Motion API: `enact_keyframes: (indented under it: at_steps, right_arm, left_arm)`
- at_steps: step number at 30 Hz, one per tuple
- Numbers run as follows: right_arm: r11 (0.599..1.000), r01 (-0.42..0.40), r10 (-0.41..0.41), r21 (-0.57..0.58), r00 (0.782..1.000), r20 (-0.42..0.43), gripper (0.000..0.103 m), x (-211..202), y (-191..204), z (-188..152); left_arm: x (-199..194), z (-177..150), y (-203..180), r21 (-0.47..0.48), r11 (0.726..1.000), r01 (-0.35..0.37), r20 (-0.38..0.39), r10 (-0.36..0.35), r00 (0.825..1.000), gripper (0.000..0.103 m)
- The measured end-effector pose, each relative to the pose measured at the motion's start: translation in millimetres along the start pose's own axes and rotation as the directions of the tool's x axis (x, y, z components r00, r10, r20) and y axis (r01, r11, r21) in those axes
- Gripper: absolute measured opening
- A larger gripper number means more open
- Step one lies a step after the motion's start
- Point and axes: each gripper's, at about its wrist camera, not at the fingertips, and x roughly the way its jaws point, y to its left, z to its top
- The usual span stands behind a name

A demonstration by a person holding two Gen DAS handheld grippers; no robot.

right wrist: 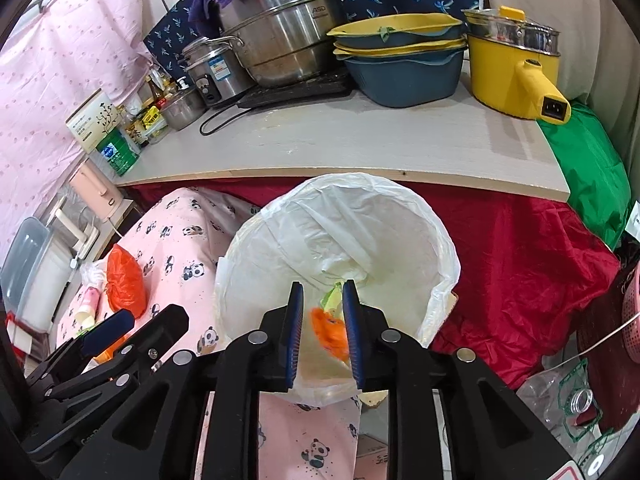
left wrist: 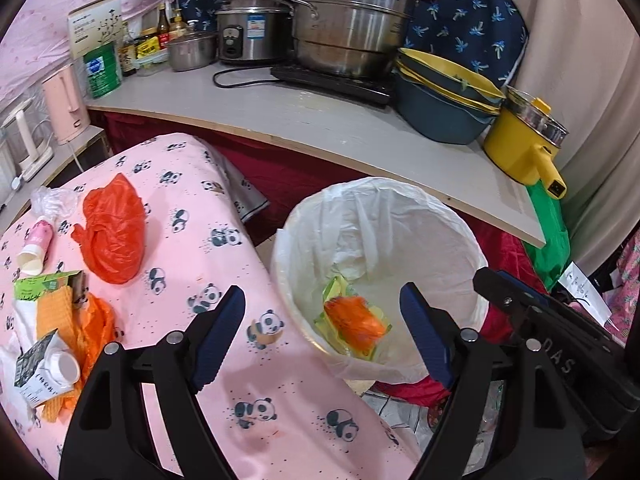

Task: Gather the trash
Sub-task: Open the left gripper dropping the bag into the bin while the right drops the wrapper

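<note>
While both grippers hang over the white-lined trash bin [left wrist: 380, 272], the rubbish left to collect lies off to one side, on the pink panda-print cloth [left wrist: 224, 240] to the left of the bin.

The left gripper [left wrist: 322, 334] has its jaws wide apart with nothing between them. Through the gap, an orange and green wrapper [left wrist: 354, 326] shows blurred inside the bin, below the pads and apart from them. The right gripper [right wrist: 323, 334] points into the same bin with its jaws narrow, only a slim gap between the pads, and nothing pinched there.

On the cloth, a crumpled orange-red plastic bag [left wrist: 112, 228] lies well to the left of the left jaws and further from the camera. Nearer the left edge are a small pink tube [left wrist: 37, 246] with its long axis running towards and away from the viewer, a clear plastic bag [left wrist: 54, 200], and a heap of cartons and orange wrappers [left wrist: 56, 344].

The left gripper is plainly the nearer of the two to this pile. Judging by the layout, the next pick calls for a swing left, away from the bin.
</note>
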Motion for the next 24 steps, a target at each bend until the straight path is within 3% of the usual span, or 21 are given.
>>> enact_keyframes:
  at_steps: [14, 24]
  right_arm:
    - [0.996, -0.043, 0.047, -0.082, 0.998, 0.041, 0.039, -24.9, 54.2, -4.3]
    - [0.980, -0.090, 0.098, -0.179, 0.995, 0.035, 0.051, -32.6, 113.6, -20.9]
  left_arm:
    - [-44.8, -13.2, 52.6, -0.101, 0.993, -0.063, 0.056, 0.069, 0.996, 0.076]
    - [-82.8, -33.9, 119.6, -0.220, 0.965, -0.139, 0.079, 0.160, 0.984, 0.081]
